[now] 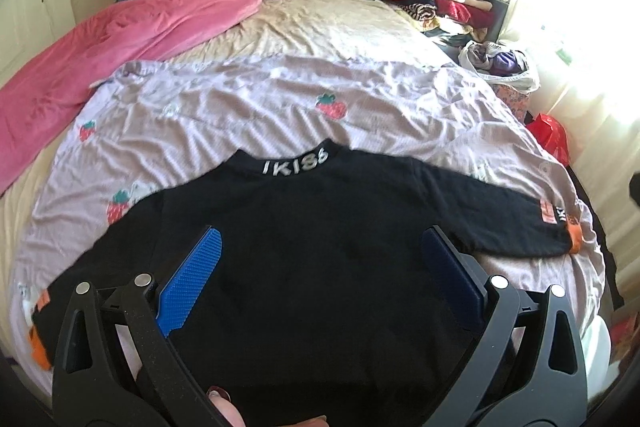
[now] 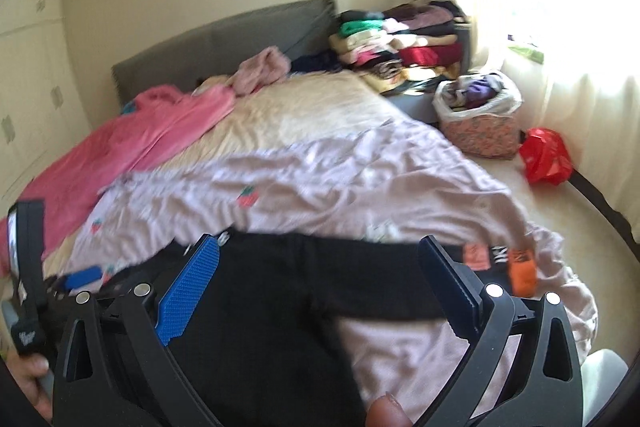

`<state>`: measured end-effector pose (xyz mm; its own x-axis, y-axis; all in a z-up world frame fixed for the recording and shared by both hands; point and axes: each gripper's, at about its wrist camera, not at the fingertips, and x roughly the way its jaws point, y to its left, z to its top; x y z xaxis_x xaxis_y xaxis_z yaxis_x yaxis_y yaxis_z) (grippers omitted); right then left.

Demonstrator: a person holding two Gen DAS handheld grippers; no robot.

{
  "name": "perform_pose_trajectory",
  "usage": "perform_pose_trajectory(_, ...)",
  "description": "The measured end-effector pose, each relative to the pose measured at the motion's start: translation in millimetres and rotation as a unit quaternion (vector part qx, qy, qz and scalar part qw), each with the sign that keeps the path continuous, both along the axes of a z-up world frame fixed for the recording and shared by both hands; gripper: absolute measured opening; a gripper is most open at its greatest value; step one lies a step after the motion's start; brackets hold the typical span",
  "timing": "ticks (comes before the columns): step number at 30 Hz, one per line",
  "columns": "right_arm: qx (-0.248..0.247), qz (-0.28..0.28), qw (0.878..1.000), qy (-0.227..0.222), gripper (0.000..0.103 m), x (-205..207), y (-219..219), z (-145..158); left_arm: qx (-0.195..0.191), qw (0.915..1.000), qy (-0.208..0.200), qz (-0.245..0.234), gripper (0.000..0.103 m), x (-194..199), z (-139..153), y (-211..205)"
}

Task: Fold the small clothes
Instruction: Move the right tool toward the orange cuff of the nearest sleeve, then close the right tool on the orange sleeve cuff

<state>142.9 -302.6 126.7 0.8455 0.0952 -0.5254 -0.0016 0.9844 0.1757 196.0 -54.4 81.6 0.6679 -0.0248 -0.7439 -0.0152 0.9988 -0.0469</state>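
While the black long-sleeved top (image 1: 320, 227) lies flat on the strawberry-print sheet (image 1: 248, 107) covering the bed, left gripper (image 1: 320, 259) and right gripper (image 2: 318, 263) hover released, holding nothing.

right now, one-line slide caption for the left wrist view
Open left gripper poised over a spread black top on a strawberry-print sheet.
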Motion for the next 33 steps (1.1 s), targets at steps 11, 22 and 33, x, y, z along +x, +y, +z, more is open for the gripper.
perform_pose_trajectory(11,-0.013,-0.151,0.988,0.006,0.099,18.4,-95.8,-12.2,-0.021,0.9991,-0.035,0.011,0.094,39.4,15.2,-21.9)
perform_pose_trajectory(22,0.056,-0.238,0.965,0.093,0.099,29.6,-189.2,-105.4,-0.006,0.9998,0.008,-0.017,0.094,50.5,-50.1,-54.5)
perform_pose_trajectory(33,0.106,-0.257,0.949,0.152,0.088,61.6,-230.6,-164.7,-0.010,0.9980,0.047,-0.041,0.094,50.7,-99.9,-68.4)
